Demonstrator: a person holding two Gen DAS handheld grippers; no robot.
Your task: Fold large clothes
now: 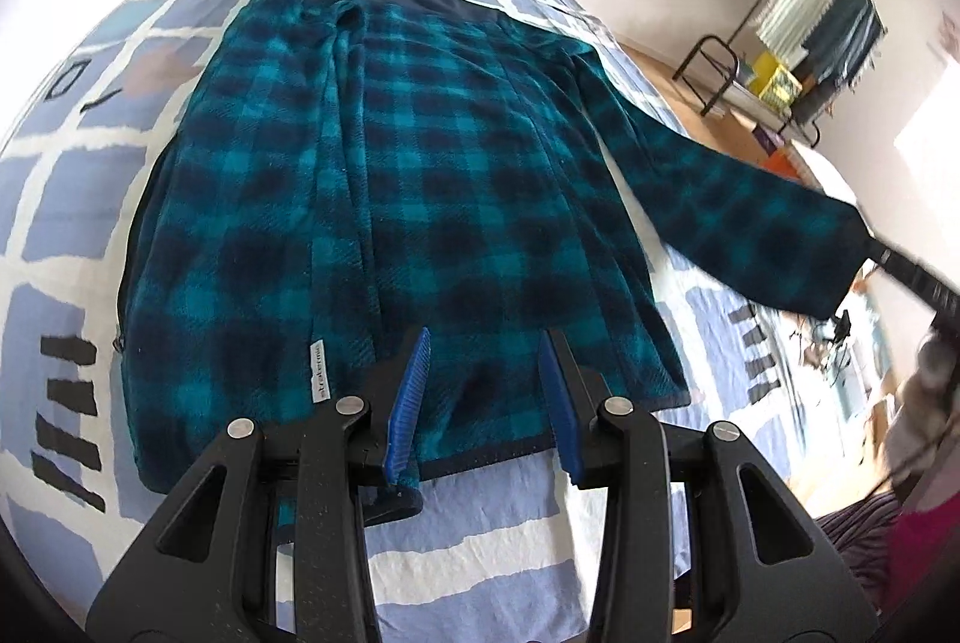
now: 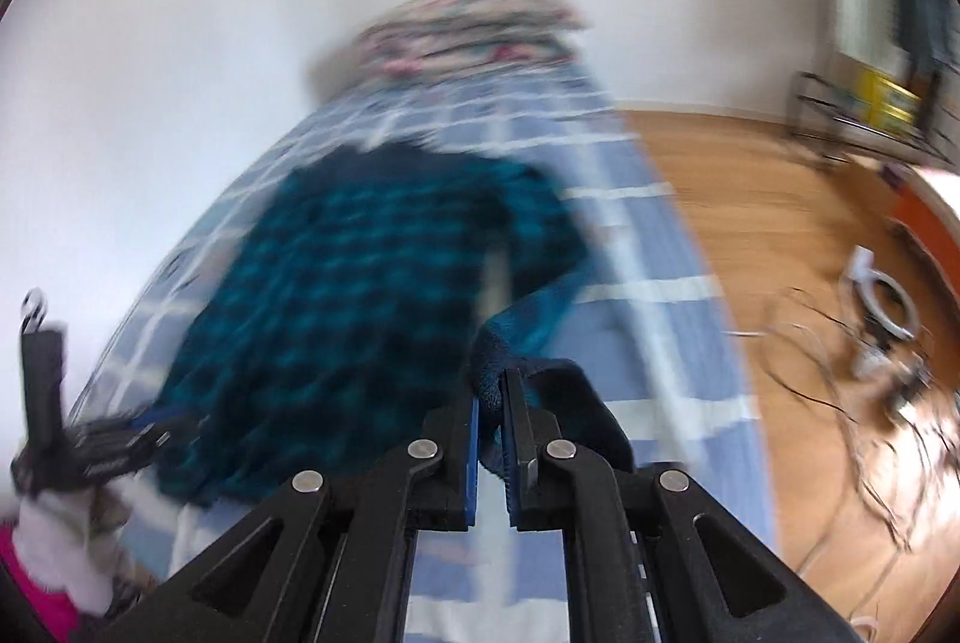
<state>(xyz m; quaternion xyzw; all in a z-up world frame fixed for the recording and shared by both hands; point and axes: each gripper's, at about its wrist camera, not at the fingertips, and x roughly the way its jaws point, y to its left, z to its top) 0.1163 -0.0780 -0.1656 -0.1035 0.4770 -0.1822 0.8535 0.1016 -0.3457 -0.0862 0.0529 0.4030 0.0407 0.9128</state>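
Jacket [image 1: 390, 199], a teal plaid fleece, lies flat on the bed [image 1: 72, 151], filling the middle of my left view. My right claw [image 2: 492, 397] is clamped on the sleeve cuff [image 2: 498, 361], low centre of its blurred view. My left claw [image 1: 486, 391] hangs part open over the hem, gripping nothing. The pinch looks shallow, I think; a quick swing could slip the cuff free or drag the body askew.

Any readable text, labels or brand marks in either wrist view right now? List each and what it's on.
"stratermic", as best it reads: small white tag on the front of the teal plaid fleece jacket, running vertically.
Black letter-like marks printed on the blue grid bedsheet: too distorted to read.
Right wrist view: motion-blurred, nothing legible.
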